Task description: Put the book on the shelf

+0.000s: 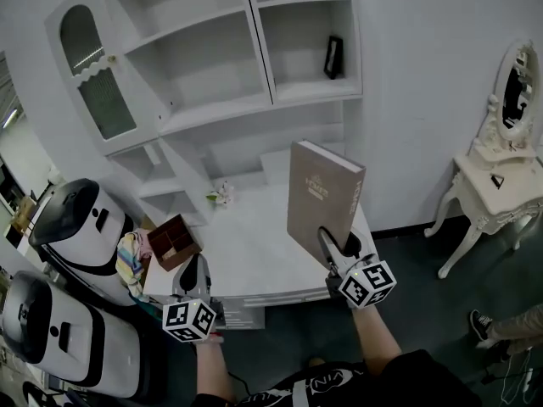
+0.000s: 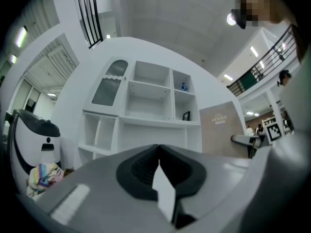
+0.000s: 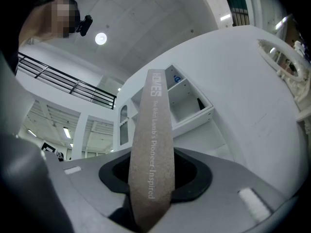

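Note:
A tall brown book (image 1: 322,197) stands upright above the white desk (image 1: 254,253), and my right gripper (image 1: 331,242) is shut on its lower edge. In the right gripper view its spine (image 3: 151,149) runs up between the jaws, pointing toward the white shelf unit (image 3: 187,98). That shelf unit (image 1: 221,58) rises behind the desk with open compartments. My left gripper (image 1: 197,270) hovers at the desk's front left corner, jaws together and holding nothing. In the left gripper view the book (image 2: 221,130) appears at the right, in front of the shelves (image 2: 150,93).
A small black frame (image 1: 333,56) leans in the right shelf compartment. A brown box (image 1: 174,242) and a flower sprig (image 1: 222,193) lie on the desk's left side. White-and-black machines (image 1: 76,227) stand at the left, a white vanity table (image 1: 492,189) at the right.

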